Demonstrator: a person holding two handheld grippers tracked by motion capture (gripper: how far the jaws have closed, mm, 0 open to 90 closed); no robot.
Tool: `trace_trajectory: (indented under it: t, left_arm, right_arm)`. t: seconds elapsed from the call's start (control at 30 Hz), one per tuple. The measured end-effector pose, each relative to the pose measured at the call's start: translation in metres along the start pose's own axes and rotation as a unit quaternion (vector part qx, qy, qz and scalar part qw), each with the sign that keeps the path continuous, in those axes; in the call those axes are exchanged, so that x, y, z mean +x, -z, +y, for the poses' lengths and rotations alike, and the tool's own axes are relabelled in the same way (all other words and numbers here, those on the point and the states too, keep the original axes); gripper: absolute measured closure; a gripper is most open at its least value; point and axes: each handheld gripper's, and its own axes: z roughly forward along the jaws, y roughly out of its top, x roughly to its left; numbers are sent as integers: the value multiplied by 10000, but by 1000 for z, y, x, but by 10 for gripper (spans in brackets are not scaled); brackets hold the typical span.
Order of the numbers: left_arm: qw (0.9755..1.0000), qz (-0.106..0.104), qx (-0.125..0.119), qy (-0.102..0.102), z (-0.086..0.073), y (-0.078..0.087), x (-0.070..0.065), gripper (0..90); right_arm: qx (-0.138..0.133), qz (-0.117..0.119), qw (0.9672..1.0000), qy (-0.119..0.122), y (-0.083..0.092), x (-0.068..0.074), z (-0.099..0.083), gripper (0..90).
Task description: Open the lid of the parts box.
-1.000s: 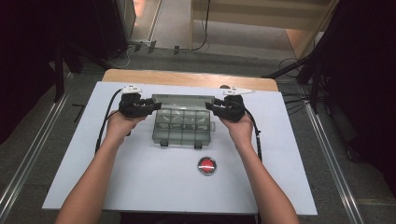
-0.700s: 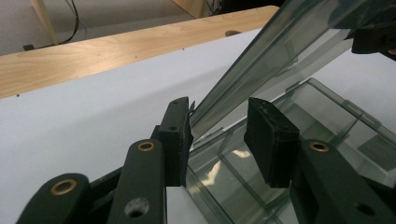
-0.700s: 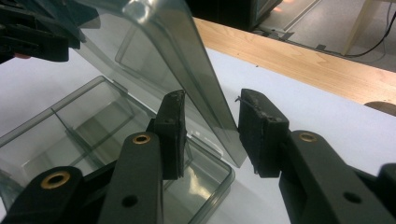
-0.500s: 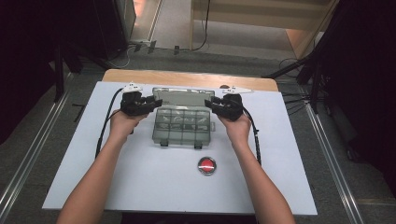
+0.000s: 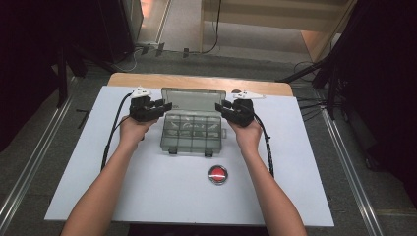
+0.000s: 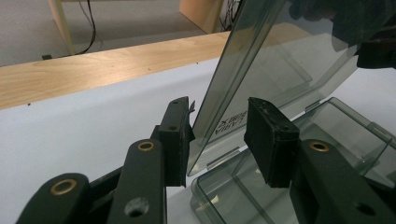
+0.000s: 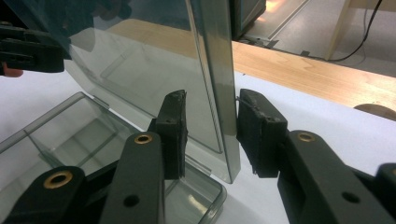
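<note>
From the high view, a clear compartment box [image 5: 193, 132] is lying at the middle of the desk [image 5: 147, 196], its long axis running left to right across it. Its lid [image 5: 193, 100] is standing raised at the far edge, hinged there and leaning away from the person, with the open tray facing up and the two latches pointing toward the near edge. The left gripper [image 5: 162, 105] is sitting at the lid's left end and the right gripper [image 5: 222, 106] at its right end. A red button [image 5: 218, 174] is resting on the white surface just nearer than the box. A wooden strip [image 5: 196, 81] is lining the far edge, and beyond it grey floor, cables and dark curtains are showing.

In the left gripper view, the gripper [image 6: 219, 135] is straddling the lid's [image 6: 271, 70] side edge with its jaws partly apart; the left pad is lying against the lid's edge while the right pad is standing clear of the pane. The tray [image 6: 327, 140] is lying below at the right.

In the right gripper view, the gripper [image 7: 212, 128] is bracketing the lid's [image 7: 154, 65] edge likewise, jaws half apart, with a slim gap showing at each pad. The other gripper [image 7: 28, 49] is appearing at the far end.
</note>
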Motion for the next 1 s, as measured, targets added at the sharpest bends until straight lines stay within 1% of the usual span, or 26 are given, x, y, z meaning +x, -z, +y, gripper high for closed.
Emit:
trace_trajectory:
  t: [0.1,0.23,0.33,0.47,0.7,0.8,0.93,1.0]
  left_arm:
    - [10000,47,-13,14,-1,-3,0,603]
    - [10000,80,-12,23,-3,-7,0,604]
    - [9999,114,-19,68,-4,-10,0,605]
    - [9998,150,-31,93,-4,-12,1,606]
    - [9996,246,-56,117,-6,-15,1,606]
    - [9995,264,-62,169,-6,-17,1,606]
    - [9994,286,-33,211,-8,-19,1,604]
    - [9993,315,-18,196,-9,-20,2,603]
  right_arm:
    - [15,-66,10000,14,-3,0,-1,641]
    - [-12,-73,9999,-82,-7,-1,-3,642]
    - [-33,-111,9999,-105,-10,-1,-5,642]
    - [-46,-96,9997,-225,-14,-3,-7,639]
    - [-44,-177,9996,-226,-20,-4,-11,643]
    - [-61,-213,9995,-244,-22,-4,-12,646]
    - [-64,-242,9994,-255,-24,-4,-13,648]
    - [-52,-268,9993,-245,-26,-5,-14,649]
